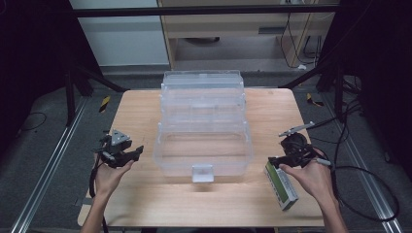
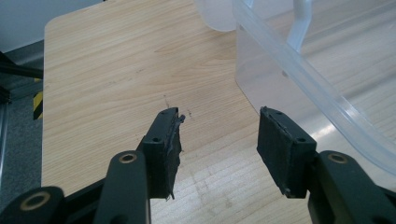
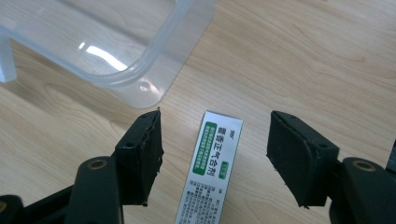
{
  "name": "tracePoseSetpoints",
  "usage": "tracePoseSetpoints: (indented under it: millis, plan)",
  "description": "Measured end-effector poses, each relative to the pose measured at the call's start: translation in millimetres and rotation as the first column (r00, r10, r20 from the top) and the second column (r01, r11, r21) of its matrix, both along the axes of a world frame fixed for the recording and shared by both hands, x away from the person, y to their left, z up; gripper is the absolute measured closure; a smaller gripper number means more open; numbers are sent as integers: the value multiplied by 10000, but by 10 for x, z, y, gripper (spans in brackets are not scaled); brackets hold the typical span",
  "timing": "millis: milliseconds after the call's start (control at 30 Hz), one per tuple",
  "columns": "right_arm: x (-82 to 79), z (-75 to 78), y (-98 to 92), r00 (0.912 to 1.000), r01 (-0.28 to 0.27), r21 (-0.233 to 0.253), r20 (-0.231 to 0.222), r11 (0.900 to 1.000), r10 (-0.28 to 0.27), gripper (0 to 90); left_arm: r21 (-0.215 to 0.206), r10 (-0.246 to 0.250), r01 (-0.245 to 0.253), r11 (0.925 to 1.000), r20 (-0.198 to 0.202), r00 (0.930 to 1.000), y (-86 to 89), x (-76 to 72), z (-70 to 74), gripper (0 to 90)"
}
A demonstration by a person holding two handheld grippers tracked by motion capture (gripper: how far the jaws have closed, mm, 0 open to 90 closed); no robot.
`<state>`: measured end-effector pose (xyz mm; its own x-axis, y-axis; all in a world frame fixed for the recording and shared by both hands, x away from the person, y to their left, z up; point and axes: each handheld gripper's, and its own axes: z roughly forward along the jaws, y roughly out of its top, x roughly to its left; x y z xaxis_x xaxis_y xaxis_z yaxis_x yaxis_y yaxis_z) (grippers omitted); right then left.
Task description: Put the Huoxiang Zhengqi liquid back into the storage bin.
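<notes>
**A:** Where are the two hands?

**B:** In the high view both forearms come in from the bottom edge, one on each side of a clear plastic tiered storage box (image 1: pixel 203 127) that stands open in the middle of a light wooden table (image 1: pixel 141 111). The left hand (image 1: pixel 109 175) is palm up under the left gripper (image 1: pixel 130 154), which points right, toward the box's left wall. The right hand (image 1: pixel 311 177) wraps the right gripper (image 1: pixel 275 162) from behind, and that gripper points left and down.

**A:** What is each gripper doing?

**B:** The left gripper (image 2: pixel 219 140) has its jaws spread wide, with bare table between them. The rim of the box's bottom tray (image 2: pixel 299 77) runs just beside its right jaw, not touching it. The right gripper (image 3: pixel 215 149) also has its jaws spread apart. They straddle the end of a small white and green carton (image 3: pixel 211 163) printed with Chinese characters, and neither pad touches it.

**A:** Where is that carton?

**B:** It lies flat on the table near the front right corner, just to the right of the box, with its long side running away from the person. In the high view the carton (image 1: pixel 282 187) sits partly under the right hand. In the right gripper view, the rounded corner of the tray (image 3: pixel 154 70) is near its far end, apart from it.
</notes>
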<state>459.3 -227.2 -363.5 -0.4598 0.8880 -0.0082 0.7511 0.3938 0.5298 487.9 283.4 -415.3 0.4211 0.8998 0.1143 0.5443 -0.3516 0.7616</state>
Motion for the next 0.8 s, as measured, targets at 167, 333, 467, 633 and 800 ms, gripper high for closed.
tracePoseSetpoints:
  millis: [167, 333, 467, 633, 800]
  plan:
    - [-17, -16, 23, 9997, -18, -62, -234, 10000, 16, 356, 45, 6, -5, 10000, -77, 10000, -3, 11, -16, 482]
    - [-52, -18, 35, 9992, -35, -192, -390, 9998, 28, 354, 92, -64, 65, 9999, -90, 9999, -16, 26, -23, 477]
    - [-67, -28, 48, 9978, -31, -338, -664, 9994, 8, 354, 157, -93, 95, 9998, -126, 9999, -33, 37, -34, 476]
    - [-78, -60, 45, 9953, -99, -520, -971, 9986, 49, 353, 169, -90, 92, 9998, -81, 9999, -34, 31, -26, 474]
    - [-87, -85, 49, 9931, -45, -614, -1173, 9981, -28, 354, 203, -87, 88, 9998, -77, 9999, -29, 30, -29, 473]
